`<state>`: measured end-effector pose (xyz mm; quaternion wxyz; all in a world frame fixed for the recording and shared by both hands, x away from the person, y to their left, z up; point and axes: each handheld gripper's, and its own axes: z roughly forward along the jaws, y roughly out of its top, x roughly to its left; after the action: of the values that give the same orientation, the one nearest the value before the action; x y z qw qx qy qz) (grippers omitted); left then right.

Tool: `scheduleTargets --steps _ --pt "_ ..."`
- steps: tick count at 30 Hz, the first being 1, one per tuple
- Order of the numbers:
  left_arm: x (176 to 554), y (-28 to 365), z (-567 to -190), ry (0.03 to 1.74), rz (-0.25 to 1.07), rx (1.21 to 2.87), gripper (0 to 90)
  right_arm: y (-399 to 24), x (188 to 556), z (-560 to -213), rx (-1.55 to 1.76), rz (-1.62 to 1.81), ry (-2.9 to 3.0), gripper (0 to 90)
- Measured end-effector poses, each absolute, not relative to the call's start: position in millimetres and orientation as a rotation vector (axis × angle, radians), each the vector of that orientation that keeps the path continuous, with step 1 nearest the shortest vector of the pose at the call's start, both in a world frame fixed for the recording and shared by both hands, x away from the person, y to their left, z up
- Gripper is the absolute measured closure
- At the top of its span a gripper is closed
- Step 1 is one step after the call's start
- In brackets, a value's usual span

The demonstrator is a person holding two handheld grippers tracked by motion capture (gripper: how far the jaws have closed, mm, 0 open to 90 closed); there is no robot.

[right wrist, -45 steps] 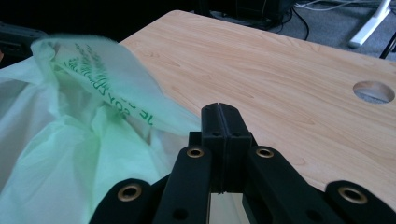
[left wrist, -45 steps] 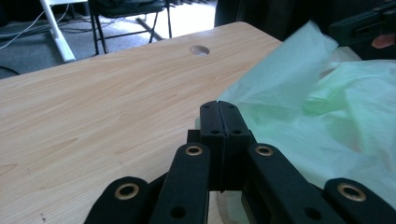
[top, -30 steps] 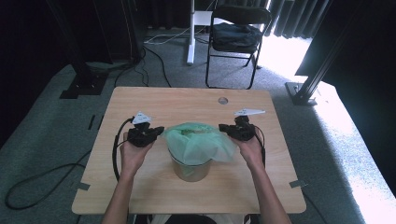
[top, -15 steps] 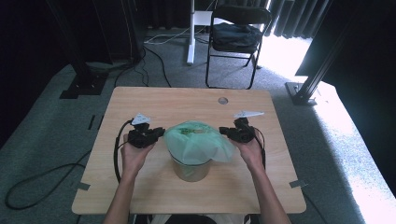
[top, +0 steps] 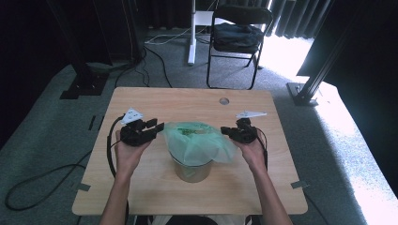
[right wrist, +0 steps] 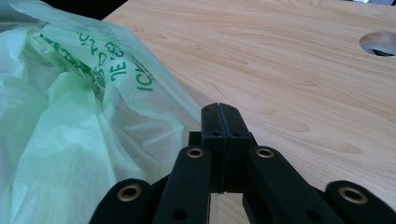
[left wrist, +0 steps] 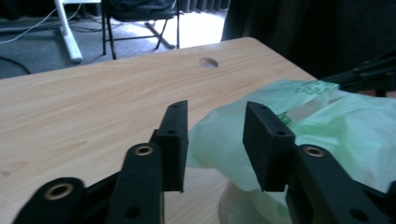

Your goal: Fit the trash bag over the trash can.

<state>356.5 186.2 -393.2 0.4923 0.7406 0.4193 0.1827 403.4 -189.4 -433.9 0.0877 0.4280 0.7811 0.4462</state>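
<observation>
At the left of the wooden table (top: 155, 101), the left gripper (top: 157, 127) sits just beside the green plastic bag (top: 199, 143); its jaws have just been opening and stand apart with nothing pinched, the bag's edge lying just past them. Centrally, the bag drapes over a metal bucket (top: 192, 171). At right, the right gripper (top: 226, 131) is clamped tight on the bag's edge.

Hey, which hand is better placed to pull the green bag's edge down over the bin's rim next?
Probably right. The right tongs are shut at the green bag's edge, seemingly gripping it. The left tongs have just been opening, with nothing between them, beside the bin.
</observation>
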Motion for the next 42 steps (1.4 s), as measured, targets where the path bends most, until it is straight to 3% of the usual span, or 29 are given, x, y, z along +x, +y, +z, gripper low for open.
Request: scheduleTargets --steps 13,15,18,21,28,42 --pt "362.5 168.0 -388.6 0.999 0.531 1.855 53.6 -192.2 401.5 -431.2 1.262 1.348 2.311 90.0" --pt "368.8 168.1 -392.5 1.028 0.533 1.867 61.6 -192.5 401.4 -431.0 1.264 1.348 2.309 90.0" --pt "379.1 168.0 -398.9 1.055 0.517 1.885 83.3 -193.8 402.4 -431.0 1.268 1.347 2.304 90.0" --pt "387.2 165.5 -405.6 1.083 0.507 1.911 89.7 -195.2 403.9 -432.3 1.286 1.340 2.302 90.0" --pt "398.9 166.7 -428.2 1.168 0.410 1.959 89.7 -198.3 405.5 -441.5 1.338 1.305 2.316 90.0" --pt "387.5 173.5 -452.0 1.200 0.350 2.002 85.4 -204.4 396.2 -452.4 1.354 1.262 2.355 90.0"
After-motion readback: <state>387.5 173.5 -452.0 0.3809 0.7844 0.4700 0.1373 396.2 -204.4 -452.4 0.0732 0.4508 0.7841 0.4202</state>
